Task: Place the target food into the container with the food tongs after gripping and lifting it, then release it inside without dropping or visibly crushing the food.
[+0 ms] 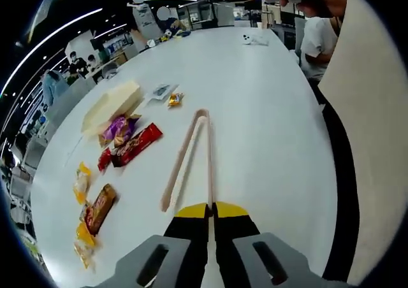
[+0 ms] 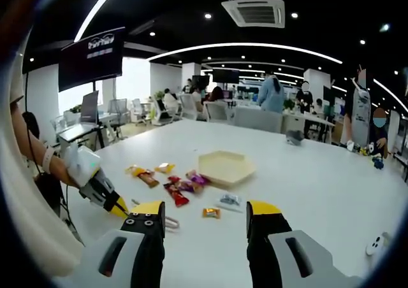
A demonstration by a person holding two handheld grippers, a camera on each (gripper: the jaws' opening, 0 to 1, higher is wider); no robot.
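Beige food tongs (image 1: 205,148) lie spread open on the white table (image 1: 268,129). My left gripper (image 1: 210,209) is shut, its yellow tips at the end of one tong arm; I cannot tell if that arm is pinched. Left of the tongs lie a red pack (image 1: 137,143), a purple pack (image 1: 118,129), a brown bar (image 1: 100,208) and yellow packs (image 1: 81,181). The cream hexagonal container (image 1: 111,106) sits beyond them. My right gripper (image 2: 207,209) hangs open above the table with nothing in it. It faces the container (image 2: 224,167), the snacks (image 2: 182,189) and the left gripper (image 2: 105,195).
A small orange candy (image 2: 211,212) and a clear packet (image 2: 229,200) lie near the container. A white object (image 2: 376,243) rests at the table's right. The person's sleeve (image 1: 376,129) runs along the table's edge. People and desks stand beyond the table.
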